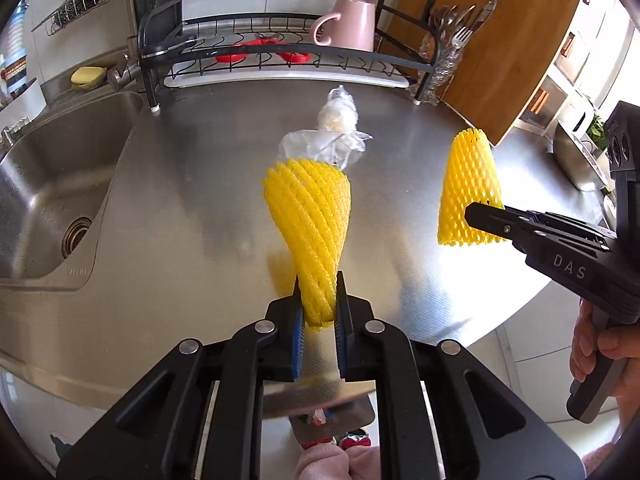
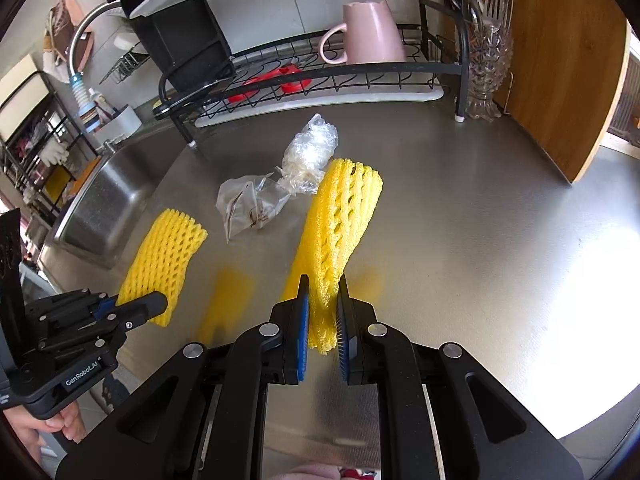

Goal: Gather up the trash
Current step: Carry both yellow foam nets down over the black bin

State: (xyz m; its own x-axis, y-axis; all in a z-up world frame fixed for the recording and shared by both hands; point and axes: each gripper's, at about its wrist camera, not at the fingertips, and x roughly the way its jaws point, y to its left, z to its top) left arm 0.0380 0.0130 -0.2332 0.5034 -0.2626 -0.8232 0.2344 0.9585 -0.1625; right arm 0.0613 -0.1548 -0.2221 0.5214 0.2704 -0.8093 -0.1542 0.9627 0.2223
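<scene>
The left gripper (image 1: 318,300) is pinching the near end of a yellow foam net sleeve (image 1: 310,216), its blue pads pressed into the foam on both sides. The sleeve rises from the jaws, lifted off the steel counter (image 1: 192,208).

The right gripper (image 2: 323,312) is pinching a second yellow foam net (image 2: 340,232) the same way, at its near end, with the rest angled away from the jaws. In the left wrist view this second net (image 1: 470,188) hangs beside the first, well apart from it.

Two pieces of trash lie on the counter, toward its back edge: a flat clear plastic bag (image 2: 250,204) and, touching it, a crumpled ball of clear film (image 2: 310,152).

Along the back edge stands a black dish rack (image 2: 320,76) holding a pink mug (image 2: 368,34). A glass holder of forks (image 2: 486,60) stands at the rack's right end, and a wooden board (image 2: 568,64) leans in the back right corner. The sink (image 1: 52,184) is set into the counter's left end.
</scene>
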